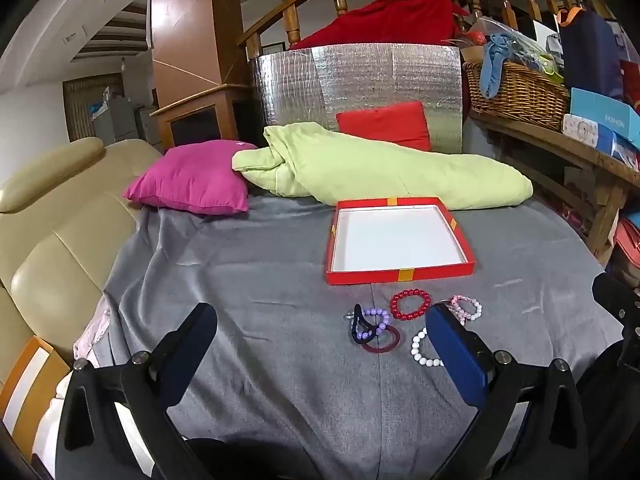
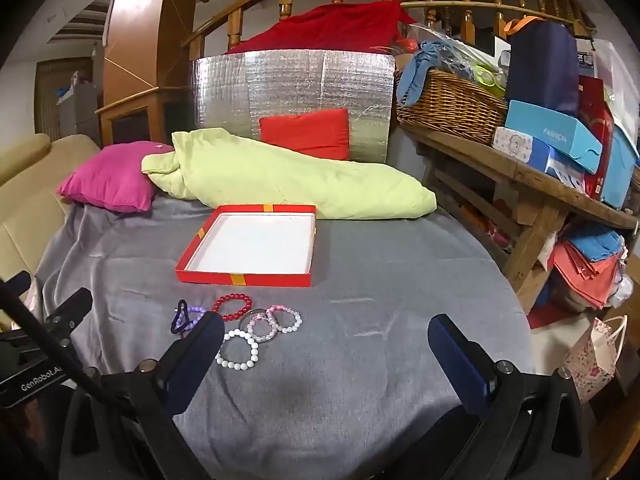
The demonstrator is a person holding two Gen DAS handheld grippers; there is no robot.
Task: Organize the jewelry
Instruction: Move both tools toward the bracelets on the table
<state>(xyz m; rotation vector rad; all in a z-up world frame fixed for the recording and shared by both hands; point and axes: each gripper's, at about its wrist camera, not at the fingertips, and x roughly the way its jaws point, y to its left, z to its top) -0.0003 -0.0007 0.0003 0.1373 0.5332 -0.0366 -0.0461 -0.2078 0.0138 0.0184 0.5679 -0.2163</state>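
Note:
A shallow red box [image 1: 400, 274] [image 2: 244, 279] with a white inside lies on the grey cloth. In front of it are several bracelets: a red bead one [image 1: 411, 304] [image 2: 233, 306], a purple bead one [image 1: 374, 322] [image 2: 192, 316] with a dark hair tie, a white bead one [image 1: 422, 350] [image 2: 238, 350], pink-and-clear ones [image 1: 468, 306] [image 2: 276, 320], and a dark red ring [image 1: 386, 344]. My left gripper [image 1: 322, 320] hovers open just short of them, its right finger hiding part of the pink ones. My right gripper [image 2: 326, 330] is open over bare cloth to their right.
A pink pillow [image 1: 192, 176], a light green quilt [image 1: 380, 168] and a red cushion [image 1: 386, 124] lie behind the box. A beige sofa [image 1: 60, 232] is on the left. A wooden bench [image 2: 532, 184] with a wicker basket [image 2: 448, 104] and boxes stands on the right.

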